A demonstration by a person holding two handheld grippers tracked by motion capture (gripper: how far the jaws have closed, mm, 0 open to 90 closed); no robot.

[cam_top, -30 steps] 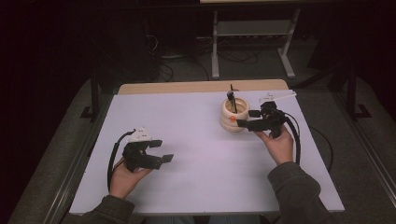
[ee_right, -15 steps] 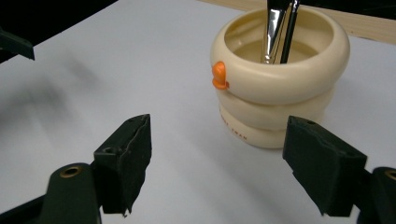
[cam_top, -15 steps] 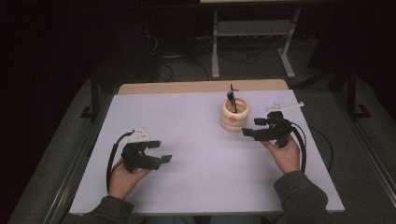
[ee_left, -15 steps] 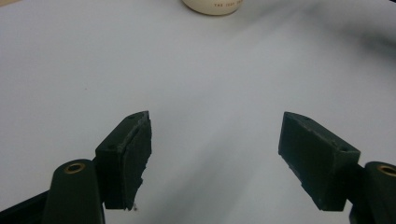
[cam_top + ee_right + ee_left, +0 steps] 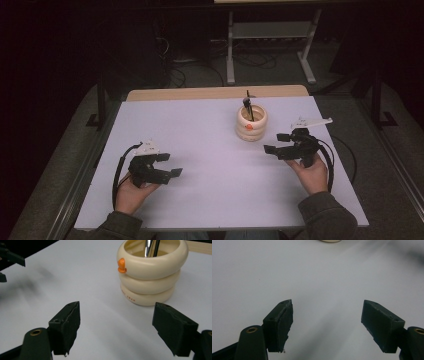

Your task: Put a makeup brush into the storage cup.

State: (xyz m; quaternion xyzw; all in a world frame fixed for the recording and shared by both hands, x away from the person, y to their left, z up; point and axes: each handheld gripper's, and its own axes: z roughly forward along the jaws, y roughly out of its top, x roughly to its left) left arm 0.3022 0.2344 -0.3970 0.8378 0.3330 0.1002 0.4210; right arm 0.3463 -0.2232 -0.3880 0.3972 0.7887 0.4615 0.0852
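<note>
Since one second ago, your right gripper (image 5: pixel 276 143) has drawn back from the cream ringed cup (image 5: pixel 251 123) toward you and now sits off the cup's near-right side, apart from it. Your left gripper (image 5: pixel 171 165) has stayed where it was on the near-left part of the tabletop (image 5: pixel 200 130).

Your right hand (image 5: pixel 312 172) grips the tool from below, forearm entering from the bottom right, jaws pointing left across the tabletop. The jaws stand wide apart and hold nothing. In the right gripper view the cup rises ahead of the jaws and to the right, with a small orange knob (image 5: pixel 121 265) on its upper ring and a metal-shafted utensil (image 5: pixel 151 247) standing inside it.

Your left hand (image 5: pixel 131 192) holds its gripper low over the tabletop, jaws pointing right. These jaws are also released and empty, with bare white surface between them in the left gripper view.

The cup stands upright on the far-right part of the tabletop. Nothing lies between either gripper and the cup. Cables trail from both grippers toward you.
</note>
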